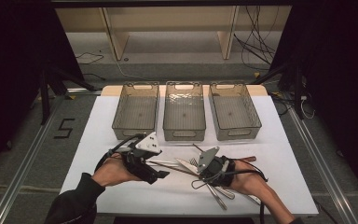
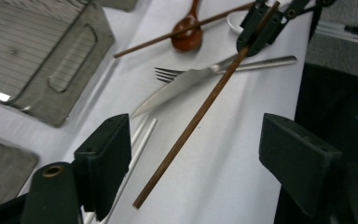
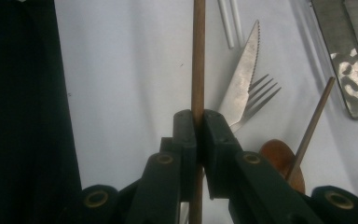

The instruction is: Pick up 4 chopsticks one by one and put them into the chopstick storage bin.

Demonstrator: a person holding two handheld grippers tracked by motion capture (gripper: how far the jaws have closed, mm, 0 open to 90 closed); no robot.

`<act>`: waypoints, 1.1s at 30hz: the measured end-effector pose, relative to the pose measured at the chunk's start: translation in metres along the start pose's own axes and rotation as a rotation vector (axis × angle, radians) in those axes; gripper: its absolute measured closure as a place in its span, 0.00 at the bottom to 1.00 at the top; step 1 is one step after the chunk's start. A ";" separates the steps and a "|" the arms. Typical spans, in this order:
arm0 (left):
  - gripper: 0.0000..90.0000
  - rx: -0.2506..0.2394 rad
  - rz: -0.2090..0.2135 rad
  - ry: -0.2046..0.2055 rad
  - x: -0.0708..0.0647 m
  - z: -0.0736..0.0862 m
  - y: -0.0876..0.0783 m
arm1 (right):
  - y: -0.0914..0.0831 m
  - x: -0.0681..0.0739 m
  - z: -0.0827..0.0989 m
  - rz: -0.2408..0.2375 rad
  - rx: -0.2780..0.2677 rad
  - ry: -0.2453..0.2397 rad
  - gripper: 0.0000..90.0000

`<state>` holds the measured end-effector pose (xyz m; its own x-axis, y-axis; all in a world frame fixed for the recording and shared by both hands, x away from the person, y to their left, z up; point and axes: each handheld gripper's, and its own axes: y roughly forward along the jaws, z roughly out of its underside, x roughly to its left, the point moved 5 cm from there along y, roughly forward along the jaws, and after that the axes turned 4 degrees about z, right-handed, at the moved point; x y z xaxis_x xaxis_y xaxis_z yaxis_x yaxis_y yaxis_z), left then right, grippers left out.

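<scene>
**Right claw grips a brown chopstick, left claw waits open**

The right claw is shut tight on a brown chopstick. The stick runs straight between its two black jaws and pokes out far past them. In the high view the right claw sits near the middle of the white desk, and the stick reaches from it to the left, toward the left claw.

The left claw is open, with its jaws set well apart. Nothing is pressed between them. In the left gripper view the free end of the brown chopstick lies in the gap between the two jaws, but the jaws do not touch it. The far end of the stick sits in the right claw.

More things lie on the desk by the stick. A knife and a fork lie side by side, under the stick. A brown wooden spoon lies farther away, with a second brown chopstick across it. A pair of white chopsticks lies close to the left claw.

Three see-through bins stand in a row at the far side of the desk: a left bin, a middle bin and a right bin.

On the floor, left of the desk, a black mark reads "5".
</scene>
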<state>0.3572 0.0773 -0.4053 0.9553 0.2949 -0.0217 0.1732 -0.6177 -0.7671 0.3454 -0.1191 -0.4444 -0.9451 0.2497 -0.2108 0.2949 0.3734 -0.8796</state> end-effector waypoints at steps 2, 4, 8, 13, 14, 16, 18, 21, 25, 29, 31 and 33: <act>0.32 0.026 0.009 0.019 -0.002 0.000 0.003 | 0.001 0.002 -0.001 -0.002 0.003 -0.012 0.94; 0.34 0.040 0.024 0.032 -0.005 -0.001 0.006 | 0.001 0.003 -0.001 -0.010 0.003 -0.020 0.94; 0.39 0.079 0.058 0.057 -0.011 0.001 0.013 | 0.001 0.006 -0.002 -0.018 0.003 -0.034 0.94; 0.44 0.125 0.069 0.071 -0.014 0.004 0.023 | 0.002 0.010 -0.004 -0.032 0.015 -0.061 0.94; 0.44 0.134 0.074 0.075 -0.015 0.005 0.024 | 0.002 0.010 -0.004 -0.032 0.015 -0.061 0.94; 0.48 0.155 0.070 0.084 -0.015 0.006 0.027 | 0.003 0.013 -0.005 -0.044 0.002 -0.062 0.95; 0.50 0.175 0.064 0.098 -0.016 0.008 0.030 | 0.002 0.013 -0.005 -0.044 0.008 -0.058 0.95; 0.54 0.196 0.065 0.108 -0.017 0.010 0.034 | 0.002 0.015 -0.005 -0.054 0.022 -0.064 0.95; 0.60 0.223 0.062 0.128 -0.018 0.012 0.038 | 0.003 0.015 -0.004 -0.057 0.031 -0.085 0.95; 0.66 0.240 0.074 0.147 -0.019 0.013 0.040 | 0.004 0.017 -0.005 -0.066 0.028 -0.082 0.95; 0.69 0.237 0.079 0.148 -0.019 0.014 0.040 | 0.004 0.017 -0.005 -0.065 0.029 -0.086 0.95; 0.71 0.241 0.080 0.151 -0.019 0.015 0.041 | 0.004 0.018 -0.005 -0.068 0.031 -0.089 0.94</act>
<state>0.3424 0.0570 -0.4456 0.9916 0.1289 -0.0068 0.0508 -0.4380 -0.8975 0.3304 -0.1091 -0.4496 -0.9719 0.1439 -0.1861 0.2264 0.3583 -0.9057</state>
